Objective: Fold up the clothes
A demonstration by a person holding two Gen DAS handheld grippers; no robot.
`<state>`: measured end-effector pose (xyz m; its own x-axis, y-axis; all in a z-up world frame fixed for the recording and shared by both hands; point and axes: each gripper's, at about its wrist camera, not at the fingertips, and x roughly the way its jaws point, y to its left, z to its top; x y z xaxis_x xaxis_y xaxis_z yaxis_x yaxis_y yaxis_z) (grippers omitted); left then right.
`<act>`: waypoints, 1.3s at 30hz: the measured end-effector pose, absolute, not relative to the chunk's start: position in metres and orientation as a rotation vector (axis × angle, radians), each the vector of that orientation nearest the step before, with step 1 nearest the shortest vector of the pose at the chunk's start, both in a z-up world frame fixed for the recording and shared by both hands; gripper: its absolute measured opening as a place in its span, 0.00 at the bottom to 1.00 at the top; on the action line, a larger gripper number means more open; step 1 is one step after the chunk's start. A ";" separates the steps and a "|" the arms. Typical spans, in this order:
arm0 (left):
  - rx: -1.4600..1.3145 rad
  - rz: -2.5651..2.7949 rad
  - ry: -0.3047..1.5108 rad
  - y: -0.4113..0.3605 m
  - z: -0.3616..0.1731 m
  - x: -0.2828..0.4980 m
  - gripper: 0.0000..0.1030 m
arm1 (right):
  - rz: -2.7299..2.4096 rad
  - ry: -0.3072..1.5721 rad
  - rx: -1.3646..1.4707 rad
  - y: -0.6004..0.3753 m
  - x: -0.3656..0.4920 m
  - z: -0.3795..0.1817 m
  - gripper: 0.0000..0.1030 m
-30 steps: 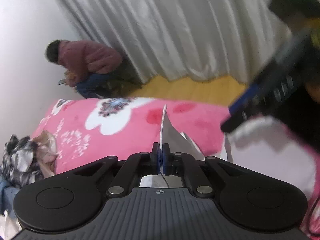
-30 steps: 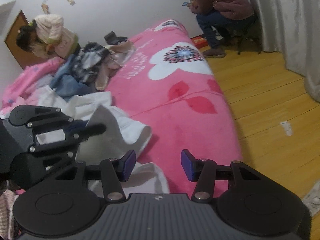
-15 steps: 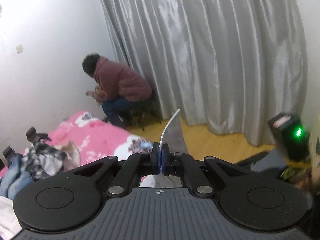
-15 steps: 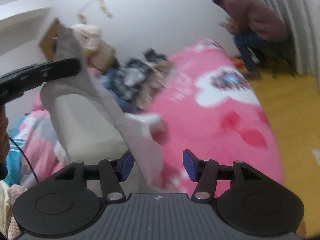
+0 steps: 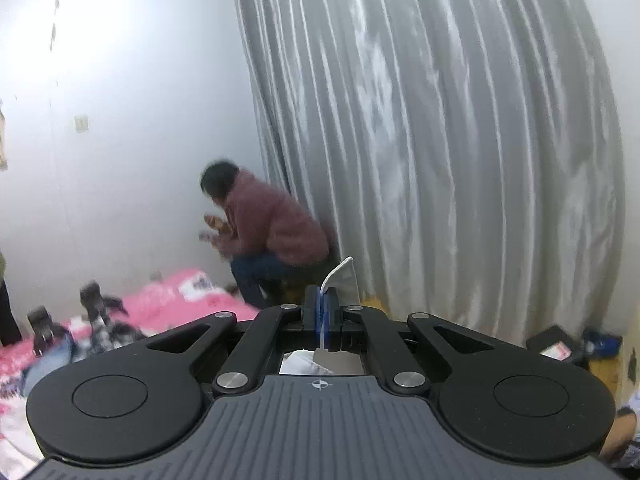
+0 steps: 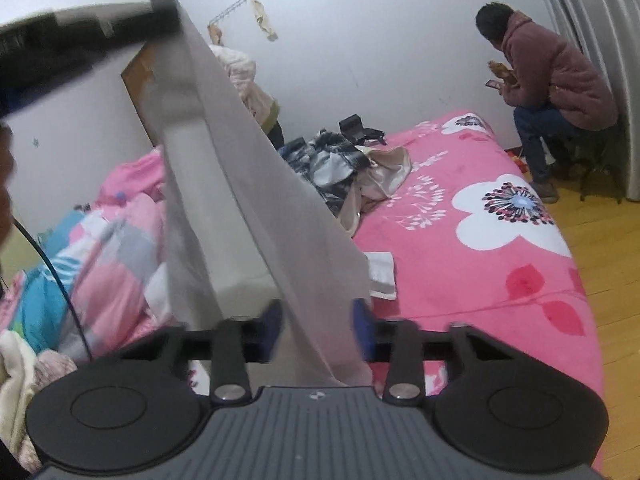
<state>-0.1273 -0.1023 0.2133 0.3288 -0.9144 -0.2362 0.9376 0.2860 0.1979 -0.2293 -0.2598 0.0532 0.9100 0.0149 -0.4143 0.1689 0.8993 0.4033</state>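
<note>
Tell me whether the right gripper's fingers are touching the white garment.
Cannot tell. In the right wrist view the white garment hangs between the open right gripper pads, but blur hides whether the left pad meets the cloth.

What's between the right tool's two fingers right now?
In the right wrist view, the hanging white garment drapes between the open right tool's fingers, not yet pinched.

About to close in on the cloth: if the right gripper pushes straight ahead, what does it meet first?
The hanging white garment, already draped between the open jaws of the right gripper. Past it lies the pink bed; depth is unclear.
</note>
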 end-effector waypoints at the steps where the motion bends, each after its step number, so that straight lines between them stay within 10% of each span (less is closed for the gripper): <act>1: 0.320 -1.241 0.064 -0.099 0.217 -0.128 0.00 | -0.102 0.422 0.441 -0.258 -0.230 0.054 0.26; 9: 0.253 -1.231 0.009 -0.077 0.233 -0.131 0.00 | -0.159 0.400 0.387 -0.255 -0.232 0.074 0.09; 11: 0.236 -1.224 0.006 -0.074 0.235 -0.129 0.00 | -0.081 0.398 0.416 -0.254 -0.233 0.078 0.13; 15: 0.195 -1.212 0.017 -0.064 0.241 -0.122 0.00 | -0.012 0.365 0.432 -0.243 -0.239 0.081 0.53; 26: 0.038 -1.269 -0.117 -0.037 0.294 -0.122 0.00 | 0.042 0.464 0.429 -0.224 -0.180 0.061 0.54; 31: -0.010 -1.248 -0.207 -0.019 0.320 -0.130 0.00 | 0.033 0.443 0.425 -0.212 -0.160 0.075 0.02; 39: -0.086 -1.119 -0.293 0.001 0.346 -0.124 0.00 | -0.373 0.157 0.273 -0.265 -0.198 0.160 0.01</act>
<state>-0.1237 0.0013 0.3457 0.4024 -0.8733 0.2746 0.8958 0.4375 0.0788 -0.1978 -0.2651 0.1601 0.9197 -0.3373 -0.2010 0.3794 0.8954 0.2333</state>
